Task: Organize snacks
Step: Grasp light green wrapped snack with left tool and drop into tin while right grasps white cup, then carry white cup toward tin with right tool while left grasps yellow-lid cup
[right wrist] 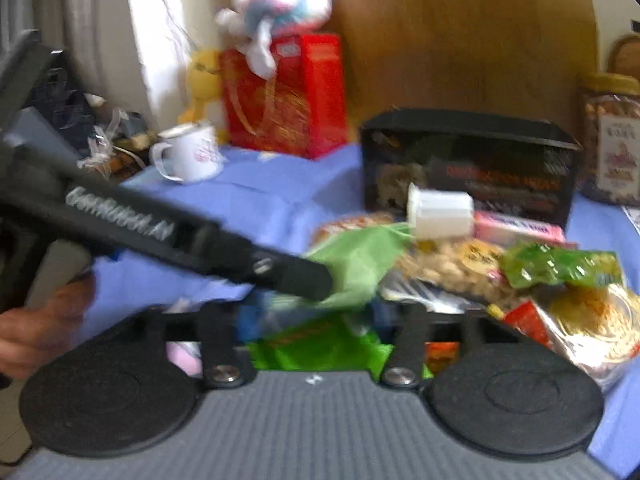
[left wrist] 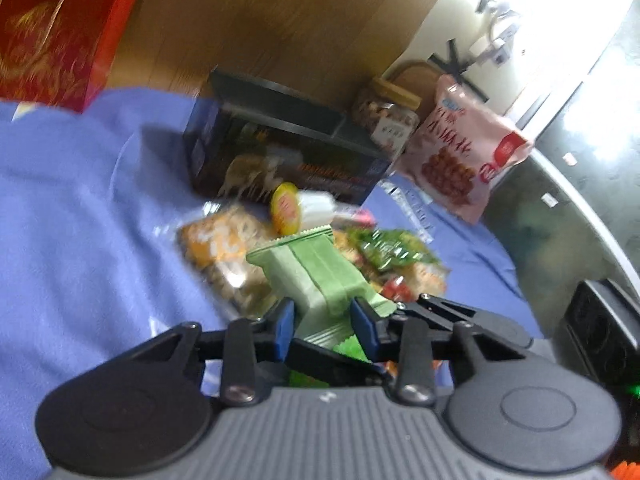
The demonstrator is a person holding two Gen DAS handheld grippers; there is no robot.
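Your left gripper (left wrist: 324,322) is clamped on a green wafer pack (left wrist: 316,276), holding it just above the snack pile (left wrist: 224,248). Your right gripper (right wrist: 312,320) is a blur; something green sits between its fingers, but you can't tell if they grip. Beyond the pile stands a black box (left wrist: 280,152), then a nut jar (left wrist: 384,116) and pink bag (left wrist: 460,152) on the blue cloth (left wrist: 80,200).

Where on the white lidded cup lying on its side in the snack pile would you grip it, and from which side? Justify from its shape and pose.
Probably across the round body of the white cup, coming from above. It lies tipped on top of the pile with its lid end facing the green packet, so its curved sides are exposed, while the dark box stands close behind and packets crowd below.
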